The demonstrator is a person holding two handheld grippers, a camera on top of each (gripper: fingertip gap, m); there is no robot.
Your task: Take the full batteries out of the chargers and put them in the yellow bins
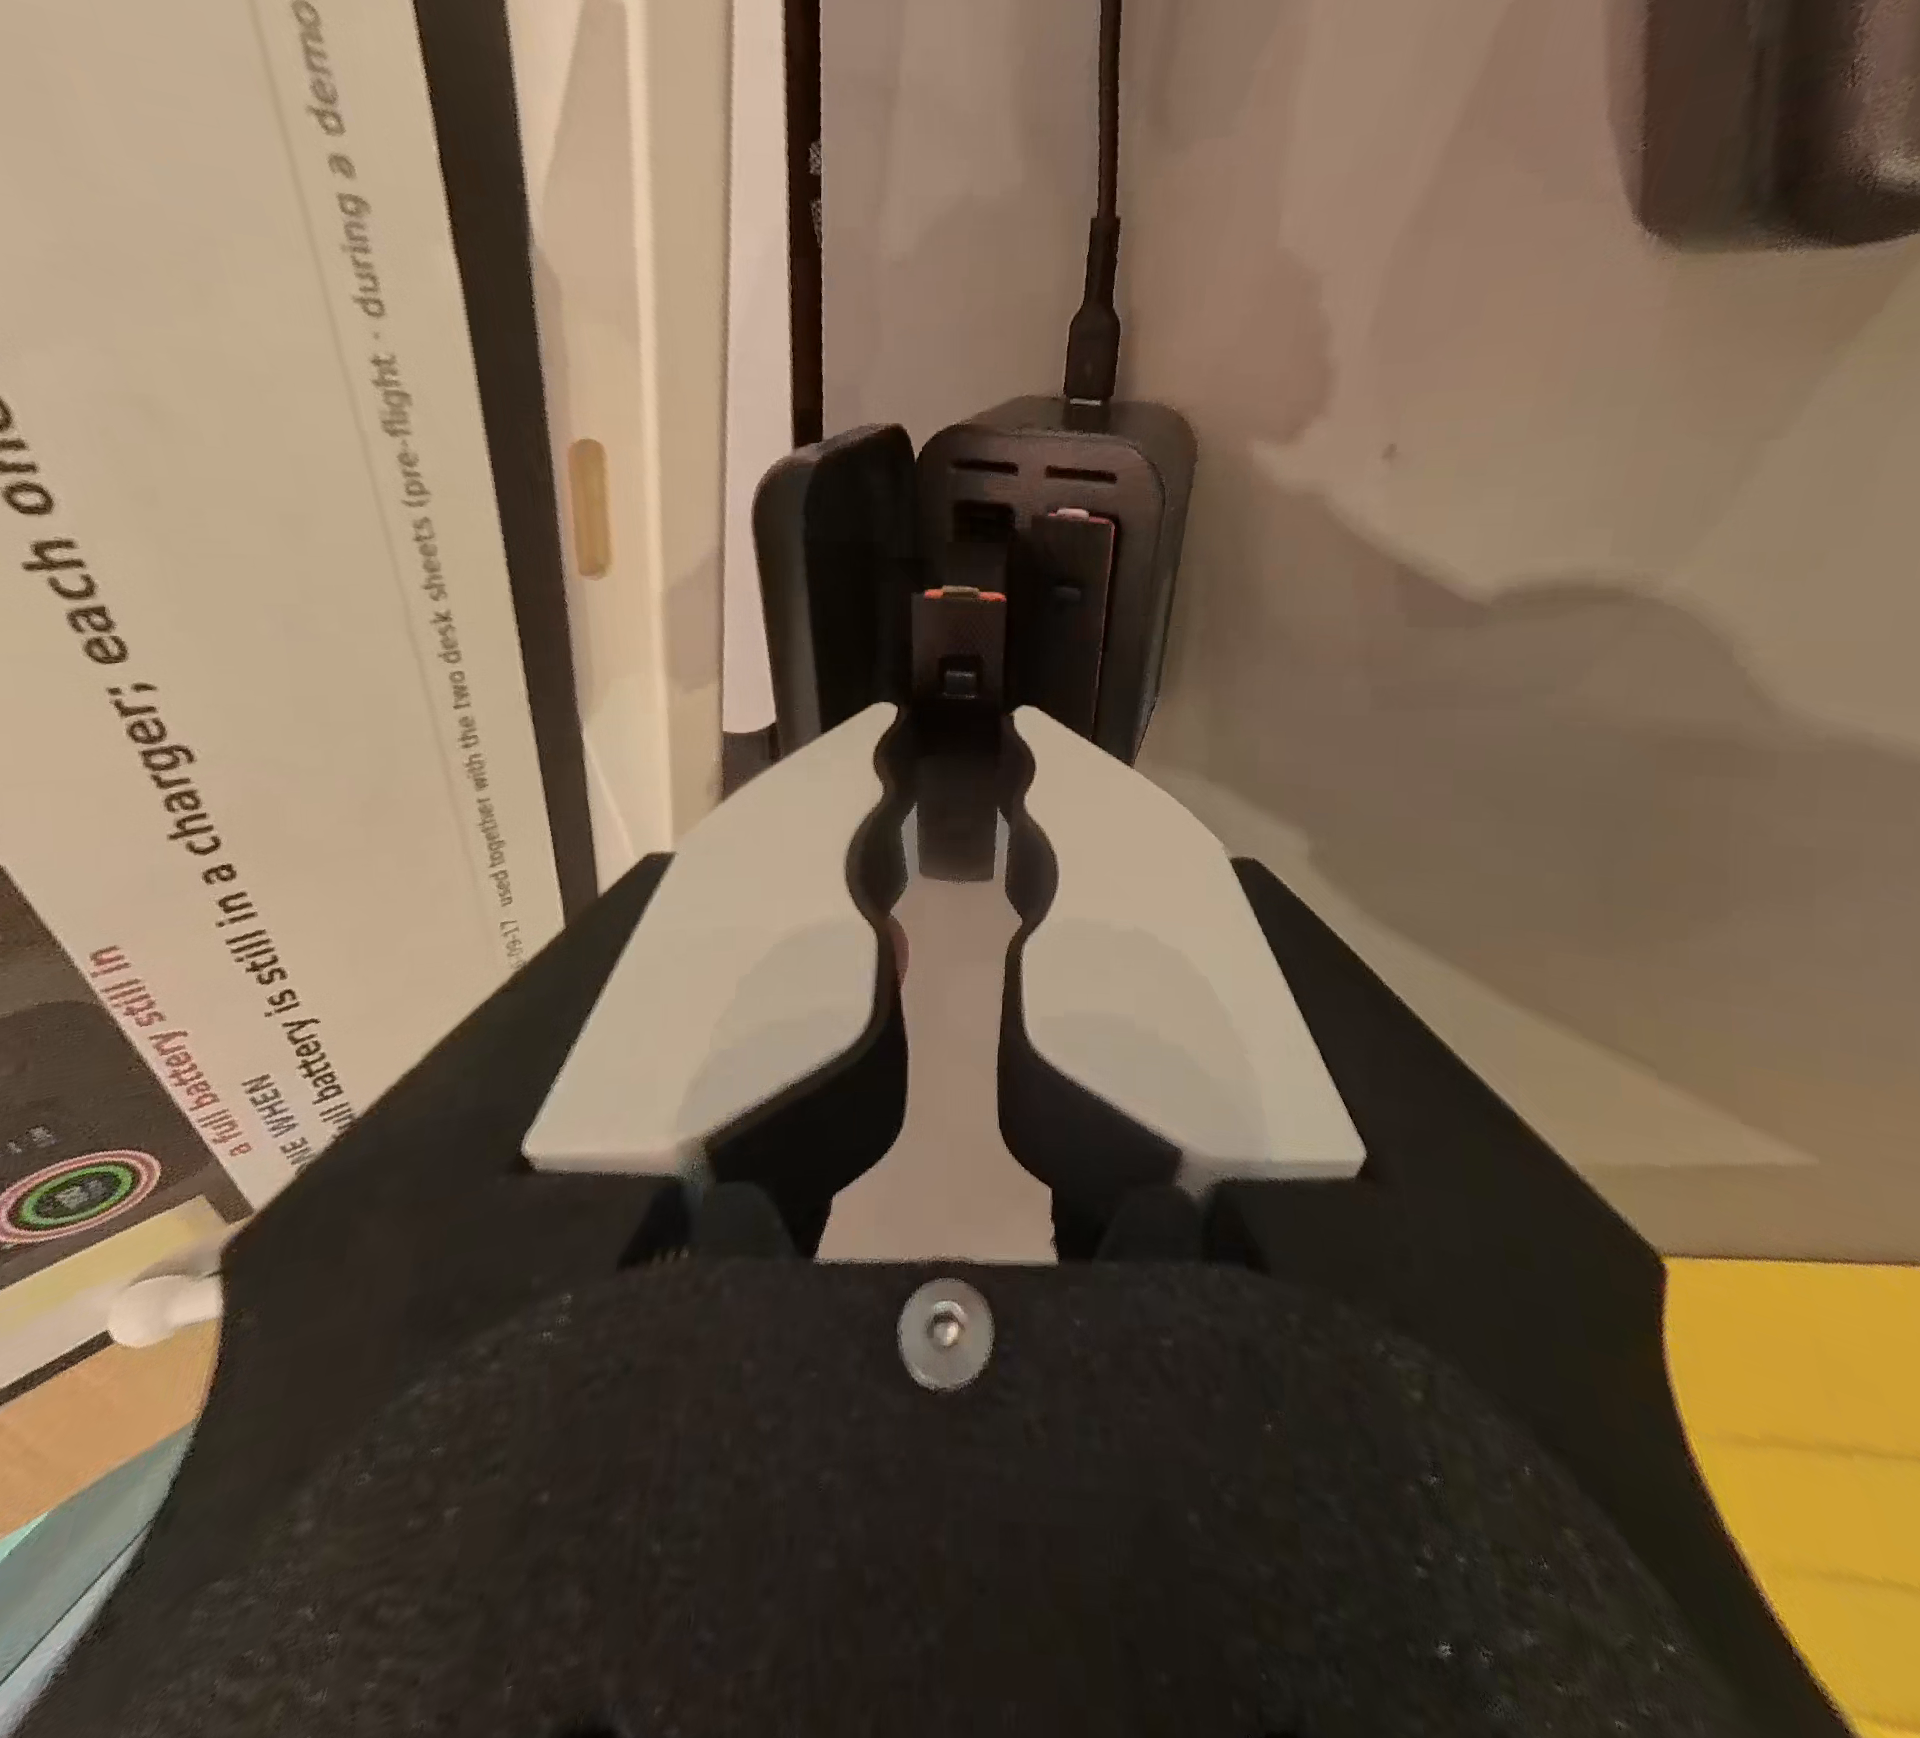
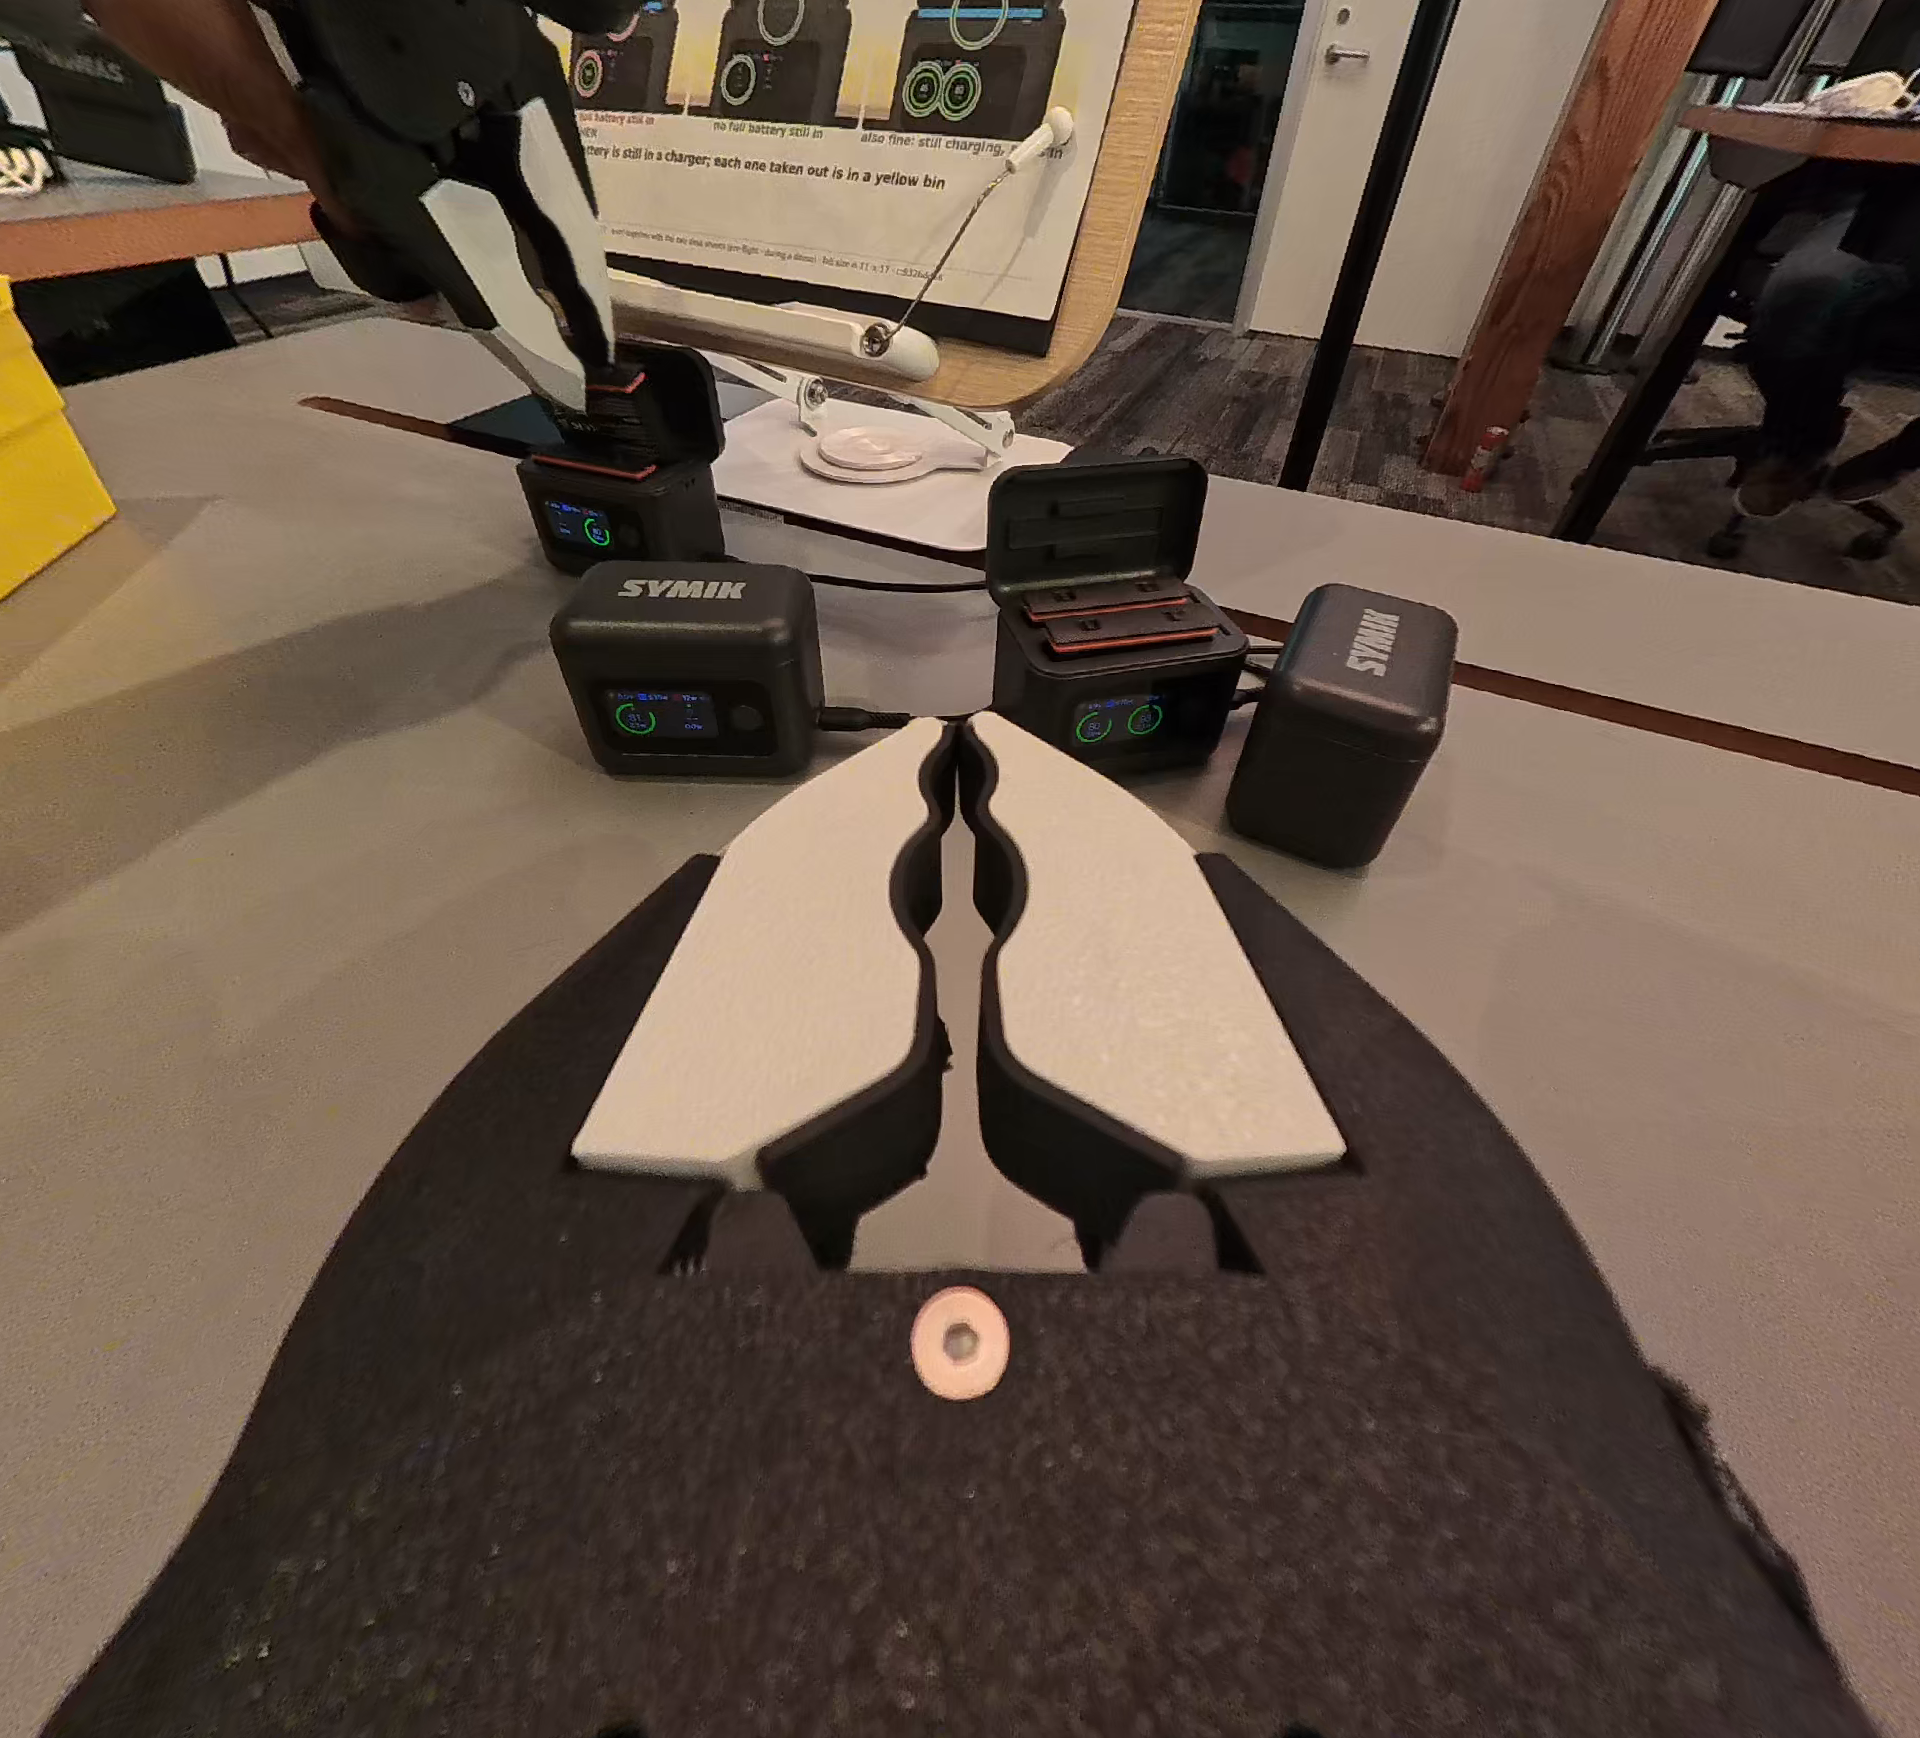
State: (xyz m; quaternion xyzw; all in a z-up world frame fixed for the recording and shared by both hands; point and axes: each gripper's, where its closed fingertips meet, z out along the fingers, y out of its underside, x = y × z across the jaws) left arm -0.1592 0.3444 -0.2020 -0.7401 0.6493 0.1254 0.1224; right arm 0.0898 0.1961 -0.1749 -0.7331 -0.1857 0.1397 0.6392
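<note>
My left gripper is shut on a black battery with an orange end and holds it just over an open black charger. A second battery sits in that charger's other slot. The right wrist view shows the same gripper holding the battery raised at the far charger's opening. My right gripper is shut and empty, low over the grey table in front of the chargers. A yellow bin stands at the left edge and also shows in the left wrist view.
Three more chargers stand ahead: a closed one, an open one with two batteries, and a closed one turned sideways. Cables run between them. An instruction board on a stand rises behind. A person's hand holds the left gripper. Left tips to right tips: about 30 cm.
</note>
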